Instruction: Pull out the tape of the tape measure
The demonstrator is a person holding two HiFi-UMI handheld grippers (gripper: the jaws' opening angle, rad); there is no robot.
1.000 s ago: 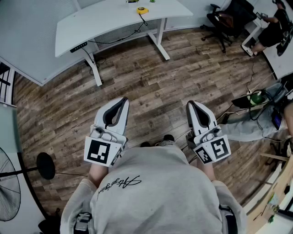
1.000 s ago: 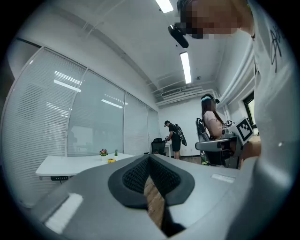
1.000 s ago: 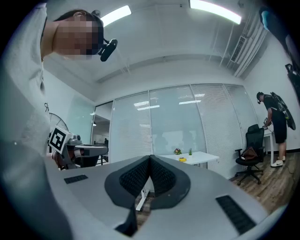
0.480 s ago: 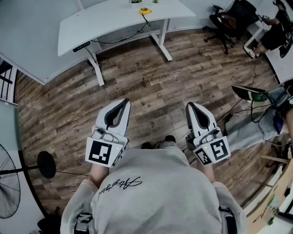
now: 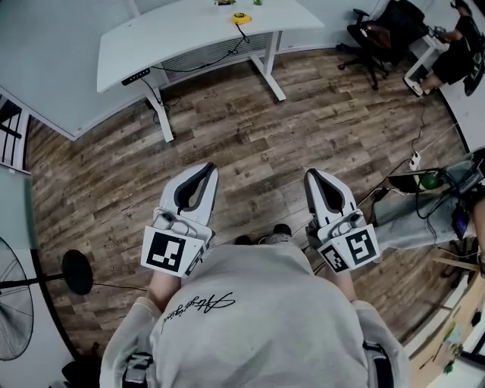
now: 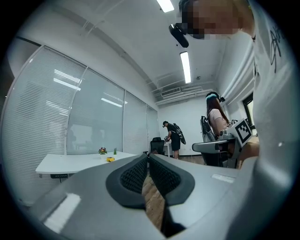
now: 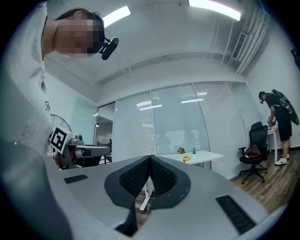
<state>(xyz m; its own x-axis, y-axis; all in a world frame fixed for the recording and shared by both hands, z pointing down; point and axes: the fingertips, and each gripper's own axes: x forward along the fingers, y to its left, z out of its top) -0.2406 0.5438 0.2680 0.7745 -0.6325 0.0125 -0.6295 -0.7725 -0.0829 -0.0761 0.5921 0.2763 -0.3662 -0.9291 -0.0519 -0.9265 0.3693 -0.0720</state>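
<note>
Yellow tape measure (image 5: 239, 17): top centre of head view, on the white desk (image 5: 189, 38), near its far edge. Well apart from the person. Left gripper (image 5: 204, 170) and right gripper (image 5: 311, 176), lower middle, both pinched fully closed with nothing between the pads, pointing level over wood floor (image 5: 250, 144). Looks like the approach step. Get to the desk first and open the jaws before reaching. One claw pins the case, the other takes the tape's end hook. Pull straight.

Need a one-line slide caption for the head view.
Left claw and right claw shut and empty over wood floor; yellow tape measure sits on white desk ahead.
</note>
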